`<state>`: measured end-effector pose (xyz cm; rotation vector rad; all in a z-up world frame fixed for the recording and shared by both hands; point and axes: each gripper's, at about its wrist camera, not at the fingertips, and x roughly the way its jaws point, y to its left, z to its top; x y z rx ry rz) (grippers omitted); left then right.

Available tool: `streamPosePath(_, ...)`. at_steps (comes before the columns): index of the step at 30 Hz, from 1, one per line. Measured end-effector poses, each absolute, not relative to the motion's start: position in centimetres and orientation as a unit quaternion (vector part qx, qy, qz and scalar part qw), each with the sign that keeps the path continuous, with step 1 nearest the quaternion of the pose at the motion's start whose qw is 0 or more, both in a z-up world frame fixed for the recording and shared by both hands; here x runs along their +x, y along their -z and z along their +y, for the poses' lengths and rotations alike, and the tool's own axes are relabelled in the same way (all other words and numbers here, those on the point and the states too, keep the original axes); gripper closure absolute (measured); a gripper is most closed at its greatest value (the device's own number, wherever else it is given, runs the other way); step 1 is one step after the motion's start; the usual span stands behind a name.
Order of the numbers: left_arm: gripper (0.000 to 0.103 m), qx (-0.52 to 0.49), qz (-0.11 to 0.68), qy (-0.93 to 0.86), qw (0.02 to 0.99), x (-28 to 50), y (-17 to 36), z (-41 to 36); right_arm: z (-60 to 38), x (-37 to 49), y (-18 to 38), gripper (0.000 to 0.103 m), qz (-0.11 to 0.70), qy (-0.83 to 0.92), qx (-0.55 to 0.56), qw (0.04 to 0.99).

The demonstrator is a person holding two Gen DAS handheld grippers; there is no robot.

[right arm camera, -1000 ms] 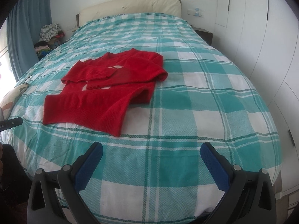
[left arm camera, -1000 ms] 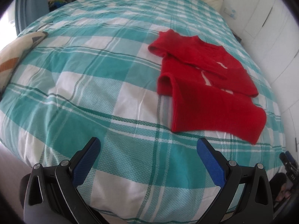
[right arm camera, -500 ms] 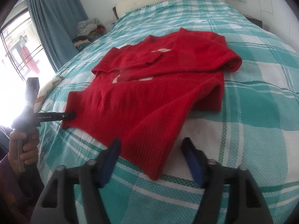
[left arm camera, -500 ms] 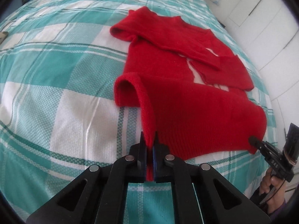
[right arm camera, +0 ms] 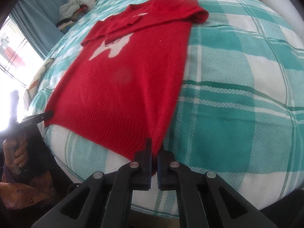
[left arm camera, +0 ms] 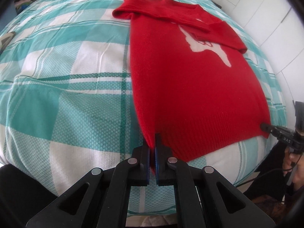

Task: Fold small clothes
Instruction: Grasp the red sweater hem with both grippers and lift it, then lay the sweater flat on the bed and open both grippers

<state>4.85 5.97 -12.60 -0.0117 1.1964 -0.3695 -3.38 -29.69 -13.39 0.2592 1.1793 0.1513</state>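
- One bed point(left arm camera: 76, 98), teal-and-white checked cover; it carries the only garment. No boxes or baskets in view.
- One red sweater point(left arm camera: 190, 87) lies flat on the cover, hem toward the cameras, both sleeves folded across the chest. A pale motif point(left arm camera: 201, 45) on the front is partly covered by a sleeve; its shape cannot be read.
- Two grippers. Left gripper point(left arm camera: 152, 152) is clamped on the hem's left corner, red knit pinched between the pads. Right gripper point(right arm camera: 154, 155) is clamped on the hem's right corner in the same way.
- One hand point(right arm camera: 16, 150) shows at the right-wrist view's edge, on the left gripper's handle.
- One heap of clothes point(right arm camera: 70, 9) beside a blue curtain point(right arm camera: 39, 13); items too small to count.
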Motion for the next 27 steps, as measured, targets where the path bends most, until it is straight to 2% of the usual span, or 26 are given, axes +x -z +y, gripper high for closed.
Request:
streamPosePath(9, 0.1, 0.004, 0.541, 0.172, 0.823, 4.6, 14.2, 5.9, -30.2, -3.3, 15.1, 0.101, 0.536, -0.062, 0.137, 0.83)
streamPosePath(15, 0.094, -0.004, 0.53, 0.164, 0.832, 4.1, 13.5, 6.1, -29.9, -3.7, 14.9, 0.101, 0.516, -0.054, 0.146, 0.843)
streamPosePath(18, 0.075, -0.001, 0.529, 0.156, 0.834, 3.2, 12.7, 6.6, -29.5, -4.4, 14.4, 0.096, 0.512, -0.051, 0.135, 0.847)
streamPosePath(20, 0.05, 0.006, 0.531, 0.148, 0.834, 2.4, 12.1, 7.0, -29.4, -5.1, 14.1, 0.084, 0.516, -0.047, 0.124, 0.846)
streamPosePath(22, 0.036, 0.019, 0.534, 0.131, 0.835, 1.6, 11.6, 7.6, -29.5, -5.9, 13.7, 0.075, 0.524, -0.042, 0.113, 0.843)
streamPosePath(24, 0.035, 0.031, 0.533, 0.107, 0.839, 1.2, 10.7, 8.5, -29.8, -6.8, 13.2, 0.065, 0.536, -0.03, 0.094, 0.839)
streamPosePath(27, 0.035, 0.021, 0.499, 0.077, 0.863, 1.4, 8.0, 9.8, -30.4, -7.5, 11.4, 0.063, 0.535, 0.004, 0.038, 0.844)
